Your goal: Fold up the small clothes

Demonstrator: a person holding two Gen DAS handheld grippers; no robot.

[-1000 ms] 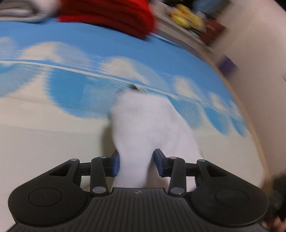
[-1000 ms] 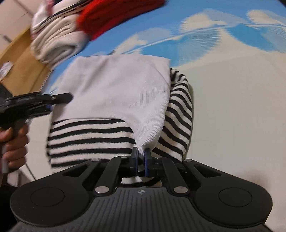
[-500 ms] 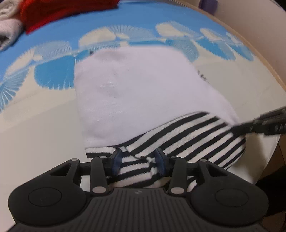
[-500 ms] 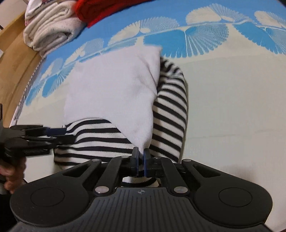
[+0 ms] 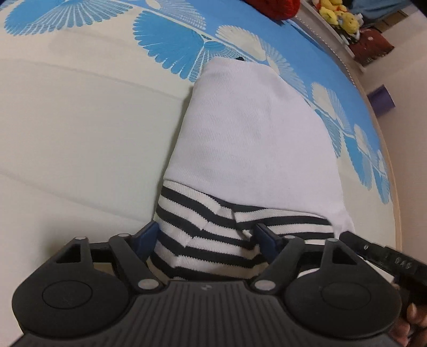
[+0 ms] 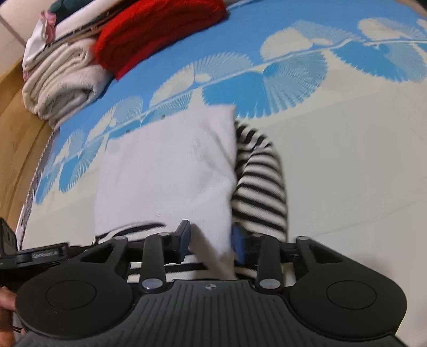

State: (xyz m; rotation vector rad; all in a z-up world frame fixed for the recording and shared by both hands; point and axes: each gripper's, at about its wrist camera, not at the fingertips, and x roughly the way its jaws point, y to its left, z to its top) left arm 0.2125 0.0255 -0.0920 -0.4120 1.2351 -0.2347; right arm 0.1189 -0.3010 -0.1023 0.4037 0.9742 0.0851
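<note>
A small garment lies on the bed, white cloth (image 5: 256,138) folded over a black-and-white striped part (image 5: 208,235). My left gripper (image 5: 206,239) is open, its jaws apart on either side of the striped edge. My right gripper (image 6: 210,240) is open too, jaws apart around the near edge of the white cloth (image 6: 170,170), with the striped part (image 6: 259,184) showing to the right. The right gripper's tip (image 5: 373,253) shows at the right of the left wrist view; the left gripper's tip (image 6: 40,255) shows at the left of the right wrist view.
The bed sheet (image 5: 80,138) is cream with a blue fan pattern. A pile of folded clothes, red (image 6: 160,34) and cream (image 6: 61,85), sits at the far side. The wooden bed edge (image 6: 16,128) runs along the left. Yellow toys (image 5: 339,16) stand beyond the bed.
The right gripper has opened and let go of the white cloth. The left gripper's jaws have opened wider. The garment now lies flat on the bed.
</note>
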